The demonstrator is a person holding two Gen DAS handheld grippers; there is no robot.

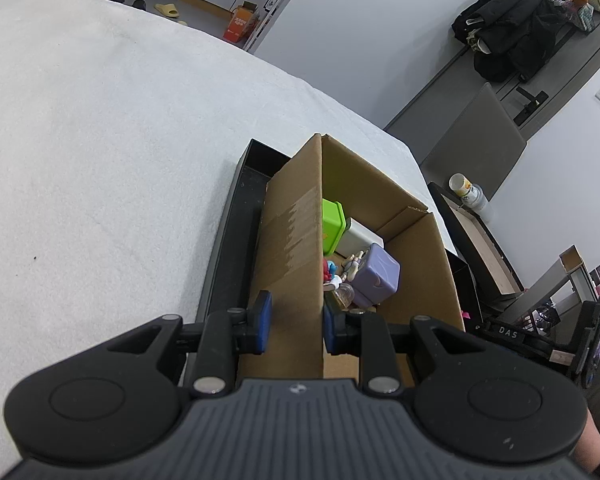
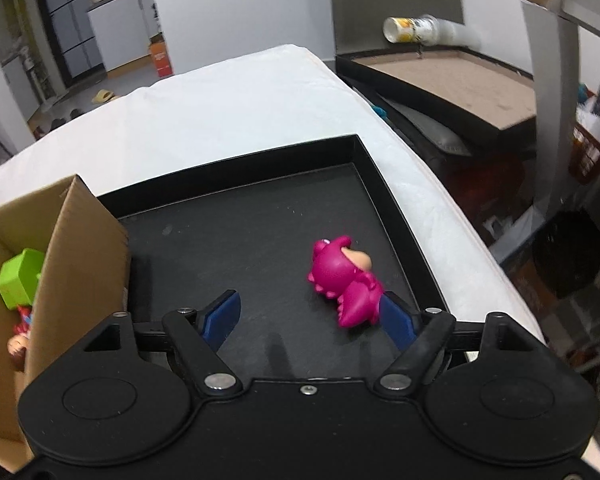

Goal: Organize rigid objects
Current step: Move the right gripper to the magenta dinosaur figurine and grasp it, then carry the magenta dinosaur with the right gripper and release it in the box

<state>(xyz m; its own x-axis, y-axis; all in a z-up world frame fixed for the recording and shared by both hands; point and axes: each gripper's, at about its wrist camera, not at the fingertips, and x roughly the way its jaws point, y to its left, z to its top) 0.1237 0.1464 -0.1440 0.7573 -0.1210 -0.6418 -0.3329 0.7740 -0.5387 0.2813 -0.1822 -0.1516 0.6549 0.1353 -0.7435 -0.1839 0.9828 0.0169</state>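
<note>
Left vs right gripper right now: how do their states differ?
The left gripper straddles a wall of the brown cardboard box, one blue pad on each side; the right gripper is spread wide over the black tray. The left touches cardboard; the right holds nothing, with the magenta dragon toy lying by its right finger. Both have blue pads.

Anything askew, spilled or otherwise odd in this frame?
One straggler: the magenta dinosaur toy lies on its side in the black tray, outside the cardboard box that holds the other toys. The open right gripper is beside it. The left gripper straddles the box wall. Nothing looks spilled or damaged.
</note>
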